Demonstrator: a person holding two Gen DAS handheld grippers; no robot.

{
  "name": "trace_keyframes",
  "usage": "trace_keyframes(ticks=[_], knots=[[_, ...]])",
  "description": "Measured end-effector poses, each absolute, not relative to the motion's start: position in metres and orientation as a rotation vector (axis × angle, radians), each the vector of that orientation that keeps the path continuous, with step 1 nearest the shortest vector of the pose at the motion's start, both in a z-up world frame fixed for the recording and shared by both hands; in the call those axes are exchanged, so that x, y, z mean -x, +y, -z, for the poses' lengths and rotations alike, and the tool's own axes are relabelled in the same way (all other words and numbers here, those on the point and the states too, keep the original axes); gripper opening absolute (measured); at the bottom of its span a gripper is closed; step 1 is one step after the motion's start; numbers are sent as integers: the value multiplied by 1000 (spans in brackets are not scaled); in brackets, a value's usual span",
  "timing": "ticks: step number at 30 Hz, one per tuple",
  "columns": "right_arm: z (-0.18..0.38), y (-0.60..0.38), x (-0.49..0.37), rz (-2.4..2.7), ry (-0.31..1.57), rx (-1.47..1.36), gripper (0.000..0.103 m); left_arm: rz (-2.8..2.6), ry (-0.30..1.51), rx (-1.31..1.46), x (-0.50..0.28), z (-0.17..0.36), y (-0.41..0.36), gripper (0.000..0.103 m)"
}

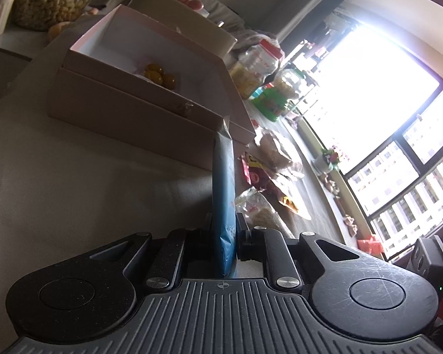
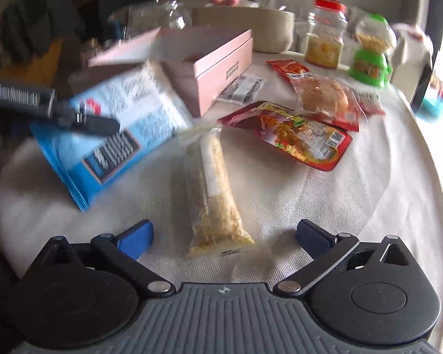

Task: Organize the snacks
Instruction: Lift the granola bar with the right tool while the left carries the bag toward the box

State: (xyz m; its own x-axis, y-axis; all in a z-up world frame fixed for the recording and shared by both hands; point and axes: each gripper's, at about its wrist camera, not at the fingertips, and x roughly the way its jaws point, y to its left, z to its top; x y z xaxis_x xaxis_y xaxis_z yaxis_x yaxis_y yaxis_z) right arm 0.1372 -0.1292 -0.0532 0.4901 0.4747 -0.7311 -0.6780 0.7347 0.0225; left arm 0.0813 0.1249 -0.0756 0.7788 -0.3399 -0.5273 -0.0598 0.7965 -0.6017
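My left gripper [image 1: 224,231] is shut on a blue snack packet [image 1: 223,194], which stands edge-on between the jaws in front of an open pink box [image 1: 150,67] with yellow sweets [image 1: 158,76] inside. In the right wrist view the same blue packet [image 2: 112,135] hangs tilted beside the pink box [image 2: 221,67], with the left gripper's fingers [image 2: 94,122] pinching it. My right gripper [image 2: 224,236] is open wide. A long clear bag of pale yellow snacks [image 2: 212,200] lies on the white cloth between its fingertips, untouched by the pads.
A red snack pouch [image 2: 304,138] and a wrapped bun [image 2: 325,97] lie right of the clear bag. Behind them stand a red-lidded jar [image 2: 325,38], a green container [image 2: 369,62] and a beige bowl [image 2: 274,32]. The round table's edge [image 2: 422,177] curves at the right.
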Motion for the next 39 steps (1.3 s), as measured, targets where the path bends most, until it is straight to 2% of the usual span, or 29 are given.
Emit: trace_keyframes(ticks=[3, 6, 8, 10, 11, 13, 15, 20, 26, 33, 39], knots=[[49, -124, -151, -741, 827, 301, 103, 162, 672, 642, -81, 76, 125, 17], [45, -121, -165, -713, 823, 247, 93, 161, 672, 638, -80, 75, 124, 17], [43, -117, -171, -709, 811, 228, 82, 157, 674, 635, -79, 74, 123, 17], [41, -111, -175, -719, 811, 225, 60, 156, 675, 625, -76, 72, 121, 17], [40, -108, -174, -728, 816, 227, 54, 155, 676, 615, -74, 70, 120, 17], [36, -104, -170, -747, 830, 238, 33, 162, 681, 594, -66, 67, 117, 17], [31, -105, -165, -777, 853, 231, 29, 171, 683, 574, -55, 64, 114, 16], [12, -117, -145, -830, 871, 183, 27, 193, 665, 608, -21, 56, 118, 16], [-33, -120, -114, -923, 766, 187, 27, 193, 563, 622, 6, 25, 126, 16], [-111, -104, -101, -979, 548, 206, 27, 168, 370, 482, -3, -53, 136, 16], [-169, -72, -140, -916, 436, 137, 27, 115, 256, 515, -42, -100, 171, 16]])
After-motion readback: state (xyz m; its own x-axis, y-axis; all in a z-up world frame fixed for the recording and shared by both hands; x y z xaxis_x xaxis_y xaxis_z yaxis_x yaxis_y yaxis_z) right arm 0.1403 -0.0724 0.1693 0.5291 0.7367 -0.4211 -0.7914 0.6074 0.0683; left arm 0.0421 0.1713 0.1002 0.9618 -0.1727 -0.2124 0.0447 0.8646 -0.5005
